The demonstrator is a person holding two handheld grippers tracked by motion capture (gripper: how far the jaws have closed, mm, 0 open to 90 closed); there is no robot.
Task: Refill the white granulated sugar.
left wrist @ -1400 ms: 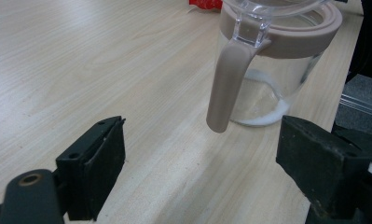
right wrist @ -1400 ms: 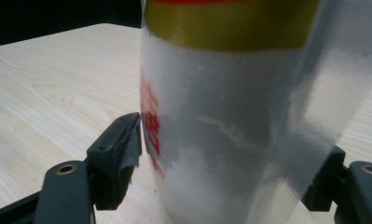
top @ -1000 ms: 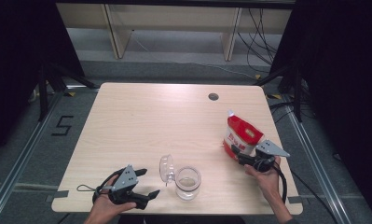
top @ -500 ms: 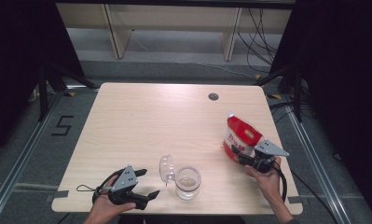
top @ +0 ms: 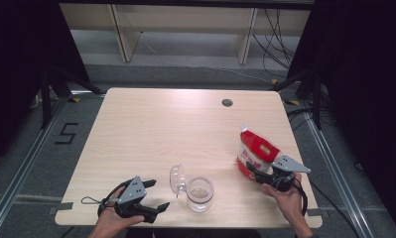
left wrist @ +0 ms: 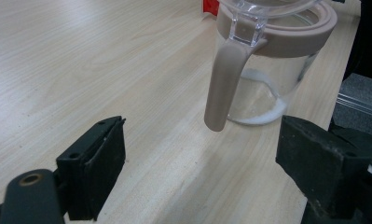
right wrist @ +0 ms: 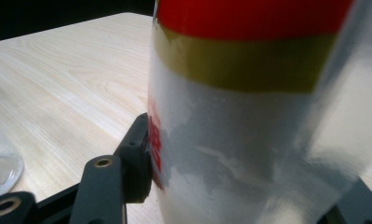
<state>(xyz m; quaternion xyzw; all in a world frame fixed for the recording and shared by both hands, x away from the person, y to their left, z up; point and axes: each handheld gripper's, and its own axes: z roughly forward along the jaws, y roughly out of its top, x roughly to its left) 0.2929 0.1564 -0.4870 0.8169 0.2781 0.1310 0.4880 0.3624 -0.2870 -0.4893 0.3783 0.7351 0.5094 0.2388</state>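
A red and white bag (top: 255, 148) stands upright at the table's right side. My right gripper (top: 250, 170) has closed in on its lower part, and the bag (right wrist: 249, 116) now sits between the jaws with the left pad (right wrist: 139, 158) pressed against it. A clear jar (top: 199, 193) with a beige rim stands near the front edge, its clear lid (top: 177, 178) flipped open to the left. My left gripper (top: 158, 195) lies open just left of the jar. The left gripper view (left wrist: 207, 163) shows bare table between the jaws, with the jar (left wrist: 267, 84) and its beige latch (left wrist: 223, 88) just ahead.
The light wooden table (top: 185, 129) has a dark cable hole (top: 227, 102) at the back right. Metal rails run along the floor on both sides. Shelving stands beyond the far edge, and black curtains hang to the left and right.
The right gripper has settled slightly closer onto the bag's base. The left gripper, the jar and the bag have stayed where they were.
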